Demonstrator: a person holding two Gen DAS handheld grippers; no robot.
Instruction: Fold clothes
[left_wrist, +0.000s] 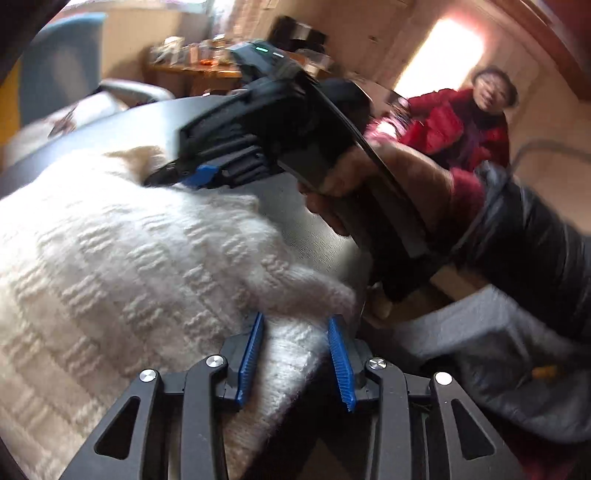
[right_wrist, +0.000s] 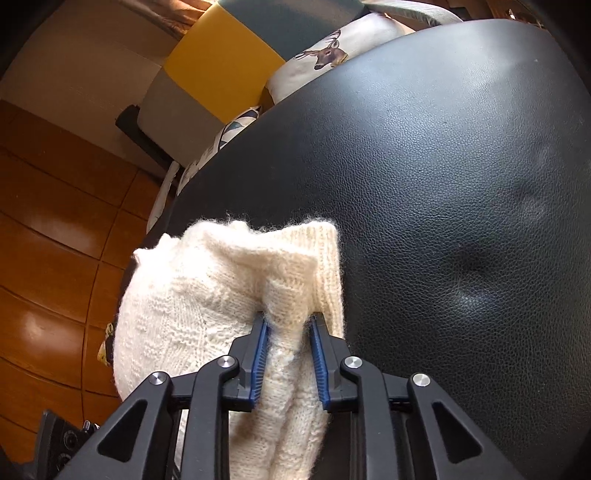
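A cream knitted sweater (left_wrist: 122, 258) lies bunched on a black leather surface (left_wrist: 325, 221). My left gripper (left_wrist: 295, 325) has a ribbed fold of the sweater filling the gap between its blue pads (left_wrist: 255, 354). In the left wrist view the right gripper (left_wrist: 162, 179), held by a hand (left_wrist: 373, 184), pushes its tips into the far side of the knit. In the right wrist view my right gripper (right_wrist: 290, 325) is shut on a gathered bunch of the sweater (right_wrist: 207, 295), lifted at the near left corner of the leather surface (right_wrist: 424, 166).
A person in a red jacket (left_wrist: 461, 122) sits beyond the surface at the right. A cluttered wooden table (left_wrist: 199, 70) and a blue chair (left_wrist: 62, 66) stand behind. A deer-print cushion (right_wrist: 332, 51) lies at the far edge. Wooden floor (right_wrist: 55, 221) lies to the left.
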